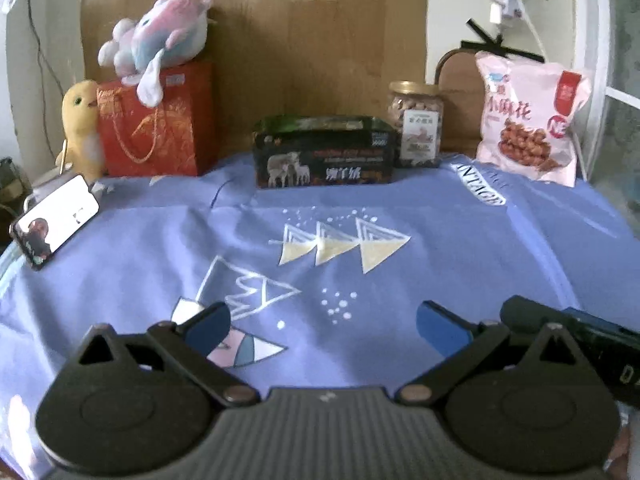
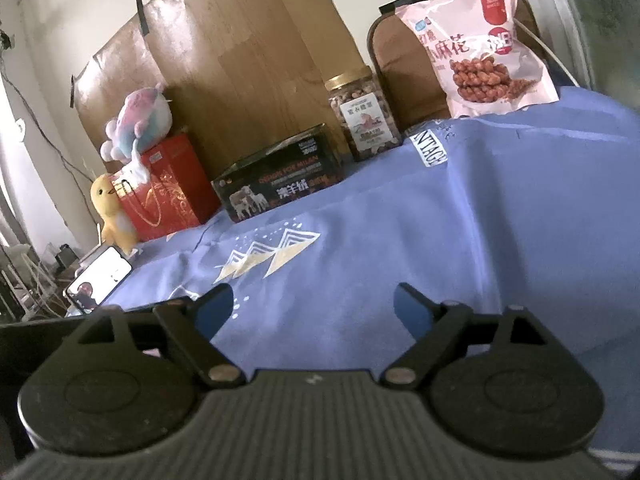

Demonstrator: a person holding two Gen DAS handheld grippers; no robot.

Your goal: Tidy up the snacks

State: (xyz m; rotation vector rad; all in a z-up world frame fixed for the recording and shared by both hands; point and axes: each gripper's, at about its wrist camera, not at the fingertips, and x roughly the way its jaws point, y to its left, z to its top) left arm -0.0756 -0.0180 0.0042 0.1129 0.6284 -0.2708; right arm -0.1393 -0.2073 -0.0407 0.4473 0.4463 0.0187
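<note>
I see a periwinkle-blue cloth [image 1: 460, 248] printed with white and cream triangles, a pink snack bag [image 1: 530, 116] picturing brown twists, a gold-lidded nut jar [image 1: 416, 124], a black box [image 1: 324, 152] with pale sheep, a red gift bag [image 1: 160, 136] patterned in gold, a yellow plush chick [image 1: 82, 128] and a pink-and-blue plush [image 1: 160, 36].

Upright pink snack bag [image 1: 530, 120], nut jar [image 1: 417, 124] alongside
</note>
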